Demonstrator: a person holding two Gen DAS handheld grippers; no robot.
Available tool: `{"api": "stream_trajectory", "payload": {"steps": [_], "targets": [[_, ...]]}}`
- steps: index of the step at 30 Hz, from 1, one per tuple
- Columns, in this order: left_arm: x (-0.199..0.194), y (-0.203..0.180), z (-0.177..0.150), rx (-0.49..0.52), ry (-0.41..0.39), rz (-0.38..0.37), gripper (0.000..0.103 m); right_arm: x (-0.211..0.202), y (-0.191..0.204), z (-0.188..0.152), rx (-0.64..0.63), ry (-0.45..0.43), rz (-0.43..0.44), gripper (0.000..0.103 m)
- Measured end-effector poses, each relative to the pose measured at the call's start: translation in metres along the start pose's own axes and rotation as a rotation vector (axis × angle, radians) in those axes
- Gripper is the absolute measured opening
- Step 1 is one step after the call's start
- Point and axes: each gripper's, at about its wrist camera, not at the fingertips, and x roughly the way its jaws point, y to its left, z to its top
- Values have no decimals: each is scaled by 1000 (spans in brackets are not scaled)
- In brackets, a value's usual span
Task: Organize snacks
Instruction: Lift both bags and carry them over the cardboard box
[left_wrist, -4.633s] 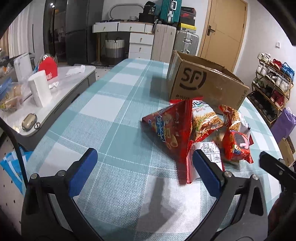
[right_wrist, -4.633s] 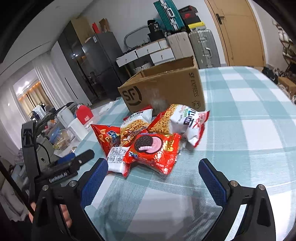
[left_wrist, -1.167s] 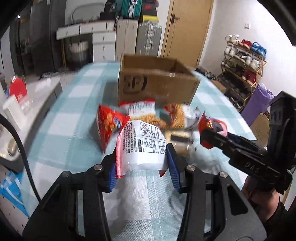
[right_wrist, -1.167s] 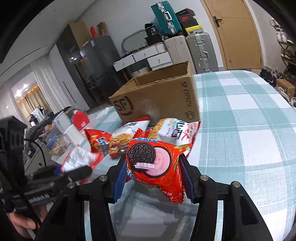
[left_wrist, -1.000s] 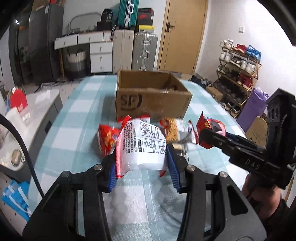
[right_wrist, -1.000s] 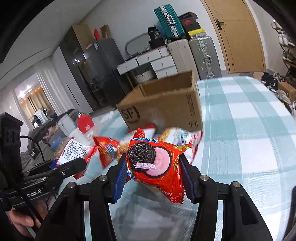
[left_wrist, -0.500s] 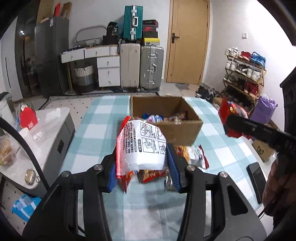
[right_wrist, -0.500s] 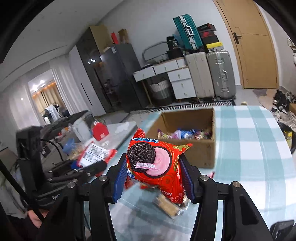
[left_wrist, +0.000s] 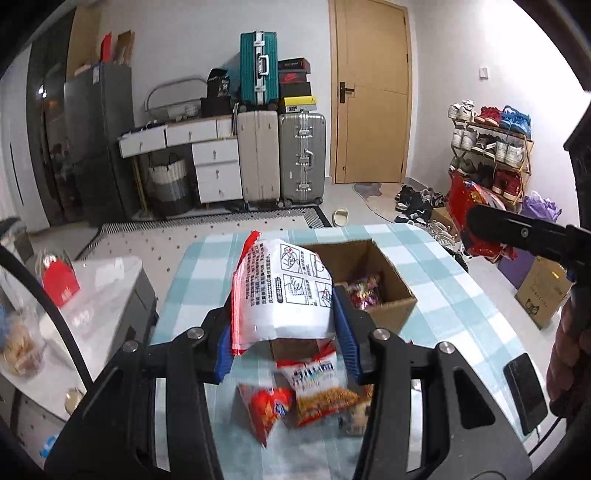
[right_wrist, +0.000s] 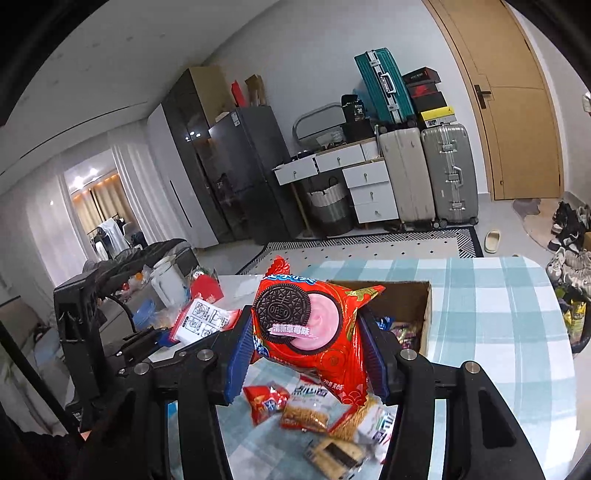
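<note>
Left gripper (left_wrist: 284, 332) clamping white snack bag (left_wrist: 282, 295), right gripper (right_wrist: 308, 354) clamping Oreo pack (right_wrist: 306, 325), above cardboard box (left_wrist: 391, 314)

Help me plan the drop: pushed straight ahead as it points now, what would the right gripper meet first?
Probably the open cardboard box: it sits right behind the Oreo pack clamped in the right gripper, though depth is unclear.

1. A green suitcase (left_wrist: 258, 66) stands on a cream suitcase (left_wrist: 258, 157) at 12 o'clock.
2. A silver suitcase (left_wrist: 301, 157) is just beside the cream one.
3. A brown door (left_wrist: 371, 92) is at 1 o'clock.
4. A shoe rack (left_wrist: 489, 147) is at 3 o'clock.
5. A black phone (left_wrist: 524, 391) lies on the checked table (left_wrist: 461, 295) at 4 o'clock.
</note>
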Motion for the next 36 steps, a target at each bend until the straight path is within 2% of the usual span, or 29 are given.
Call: {"api": "stream_trajectory", "payload": {"steps": [11, 17, 25, 31, 36], "targets": [[54, -1, 50, 30, 13, 12, 43, 21, -7, 41, -24, -19, 2, 54], [90, -9, 68, 50, 34, 33, 43, 39, -3, 56, -91, 24, -17, 54], [146, -13, 85, 24, 88, 13, 44, 75, -21, 56, -92, 76, -31, 54], [194, -17, 97, 33, 127, 33, 44, 108, -46, 51, -57, 136, -45, 54], [231, -26, 95, 49, 169, 51, 44, 134, -63, 45, -46, 175, -58, 54]]}}
